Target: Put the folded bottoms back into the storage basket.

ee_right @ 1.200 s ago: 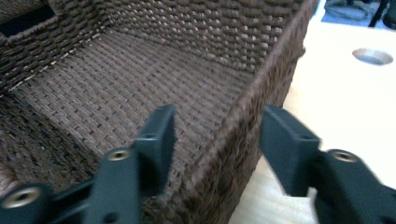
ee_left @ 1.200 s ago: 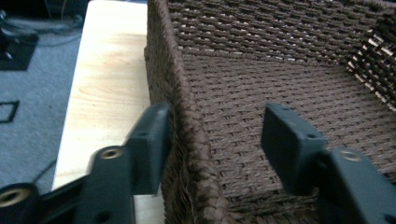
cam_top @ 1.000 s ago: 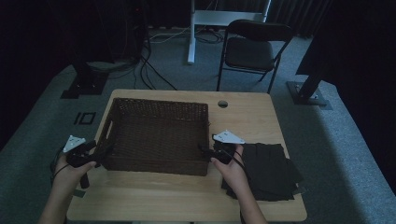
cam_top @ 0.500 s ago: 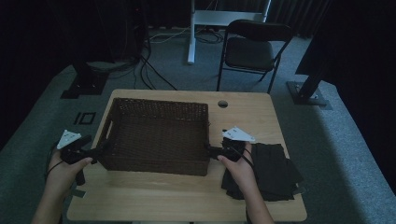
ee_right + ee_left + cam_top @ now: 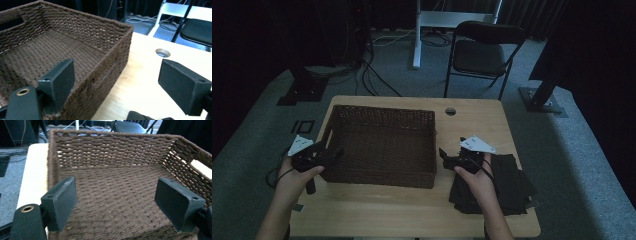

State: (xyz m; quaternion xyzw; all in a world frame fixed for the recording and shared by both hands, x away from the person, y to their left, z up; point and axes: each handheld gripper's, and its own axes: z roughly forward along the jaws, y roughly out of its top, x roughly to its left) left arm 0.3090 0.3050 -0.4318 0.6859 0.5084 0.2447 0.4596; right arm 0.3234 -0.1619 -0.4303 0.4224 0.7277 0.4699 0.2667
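The brown woven basket (image 5: 382, 145) sat toward the bench's (image 5: 412, 210) left edge. The left tongs (image 5: 334, 152) gaped empty by its left wall; the right tongs (image 5: 443, 155), jaws just widened, hung empty beside its right wall, over dark cloths (image 5: 507, 185).

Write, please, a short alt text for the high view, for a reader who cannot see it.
A person holds the left gripper and the right gripper, both open, at either side of an empty brown woven basket on a wooden table. A pile of dark cloth lies beside the right hand; a black chair stands beyond.
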